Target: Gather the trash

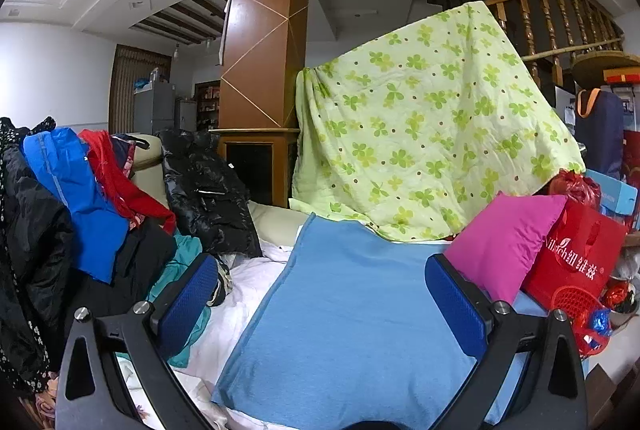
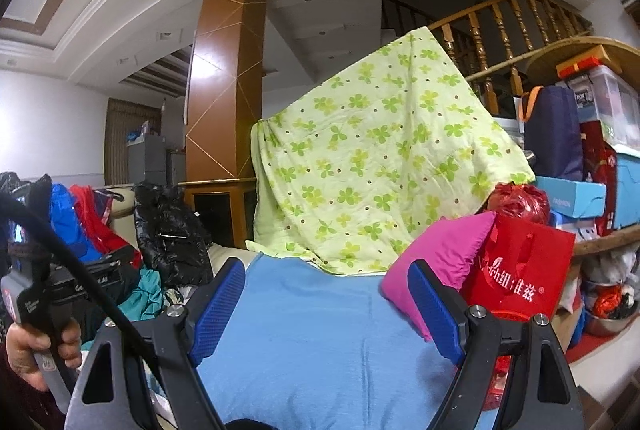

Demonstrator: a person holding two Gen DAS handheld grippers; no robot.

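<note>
Blue ribbed pads are facing me on both tools: 2 on my left gripper [image 1: 322, 304] and 2 on my right gripper [image 2: 326, 306], each pair standing wide apart with nothing between them. Both are hovering over 1 blue pillow [image 1: 352, 314], a soft, flat rectangle of fine knit cloth lying on white bedding [image 1: 250, 294].

I am counting 1 pink pillow [image 1: 500, 242], smooth and plump, leaning just beside the blue one on the right. Next to it 1 red bag [image 1: 576, 262] is standing upright, matte fabric with white lettering. Behind that, 1 red plastic bag [image 1: 576, 186] is sitting crumpled and glossy, knotted at the top; this is looking most like the trash, and it is lying well apart from both grippers, at the right edge of the heap under the sheet's corner.

1 green sheet [image 1: 424, 126], thin creased cotton printed with clover leaves and brown dots, is hanging over something tall behind the pillows. To the left, 1 black jacket [image 1: 208, 190], shiny and quilted, is slumping beside 1 blue garment [image 1: 76, 198] and 1 red garment [image 1: 120, 182]. 1 wood column [image 1: 264, 30] with thin diagonal lines is rising behind. In the right wrist view my left hand [image 2: 36, 354] is gripping the other tool's grey handle.
</note>
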